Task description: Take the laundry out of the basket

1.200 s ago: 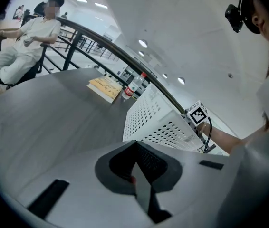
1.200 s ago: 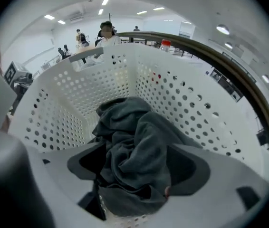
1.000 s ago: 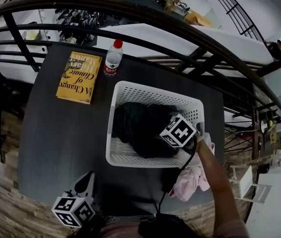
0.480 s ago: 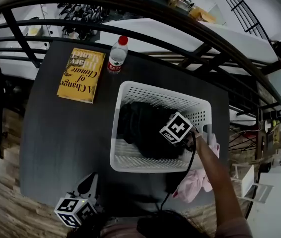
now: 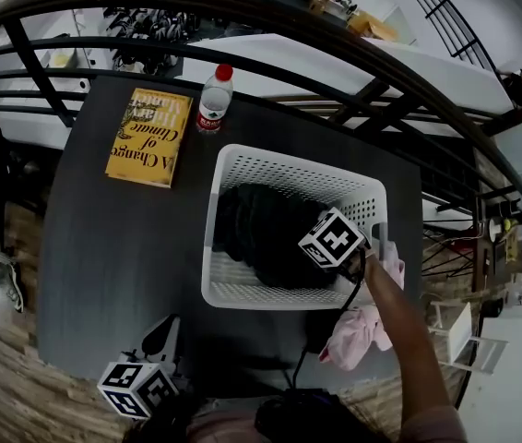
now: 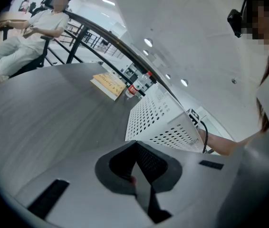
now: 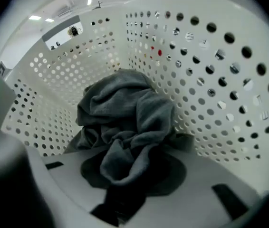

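Presently one basket (image 5: 243, 295), one dark garment (image 5: 263, 231) inside, one pink garment (image 5: 359, 331) outside.

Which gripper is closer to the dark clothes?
Right. The right gripper is in the basket, jaws just closed down on the dark clothes; the left gripper is outside, by the table's near edge.

We log a yellow book (image 5: 148, 138) lying flat on the far left part of the dark table (image 5: 104, 257) | a red-capped water bottle (image 5: 212, 100) upright just beside the book | a black curved railing (image 5: 270, 12) beyond the table | a wooden floor (image 5: 3, 377) below | a seated person (image 6: 25, 37) in light clothes, well apart from the table
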`<state>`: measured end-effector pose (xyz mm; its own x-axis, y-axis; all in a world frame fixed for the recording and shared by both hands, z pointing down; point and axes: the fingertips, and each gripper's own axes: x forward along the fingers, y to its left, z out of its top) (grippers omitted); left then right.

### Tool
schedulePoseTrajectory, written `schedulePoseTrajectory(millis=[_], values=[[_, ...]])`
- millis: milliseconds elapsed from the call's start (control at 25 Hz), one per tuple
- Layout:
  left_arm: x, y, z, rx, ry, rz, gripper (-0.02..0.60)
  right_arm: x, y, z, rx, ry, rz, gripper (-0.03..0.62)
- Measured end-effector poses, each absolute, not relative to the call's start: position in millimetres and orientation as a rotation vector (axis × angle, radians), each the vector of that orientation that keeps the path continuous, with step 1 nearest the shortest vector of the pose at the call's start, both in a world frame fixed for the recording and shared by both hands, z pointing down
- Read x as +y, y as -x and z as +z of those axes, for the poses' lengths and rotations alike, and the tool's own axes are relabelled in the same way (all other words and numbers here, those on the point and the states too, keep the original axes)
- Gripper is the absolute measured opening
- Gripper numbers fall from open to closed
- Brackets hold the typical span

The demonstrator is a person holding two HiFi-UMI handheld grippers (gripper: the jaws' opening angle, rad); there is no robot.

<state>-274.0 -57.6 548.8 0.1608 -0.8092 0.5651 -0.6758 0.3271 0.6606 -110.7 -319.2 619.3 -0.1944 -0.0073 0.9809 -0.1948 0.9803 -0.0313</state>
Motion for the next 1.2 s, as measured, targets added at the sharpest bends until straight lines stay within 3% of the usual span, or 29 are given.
schedulePoseTrajectory(millis=[280,1200], values=[[-57,271,541,-1.565,-1.418,-0.184,-0.003,-309,120,588,-1.802,-0.166,0.133,0.118],[-49,260,506,-1.596,-1.497,-0.187,-0.003,-298,121,466,-2.015,-0.357,-0.061,0.101]])
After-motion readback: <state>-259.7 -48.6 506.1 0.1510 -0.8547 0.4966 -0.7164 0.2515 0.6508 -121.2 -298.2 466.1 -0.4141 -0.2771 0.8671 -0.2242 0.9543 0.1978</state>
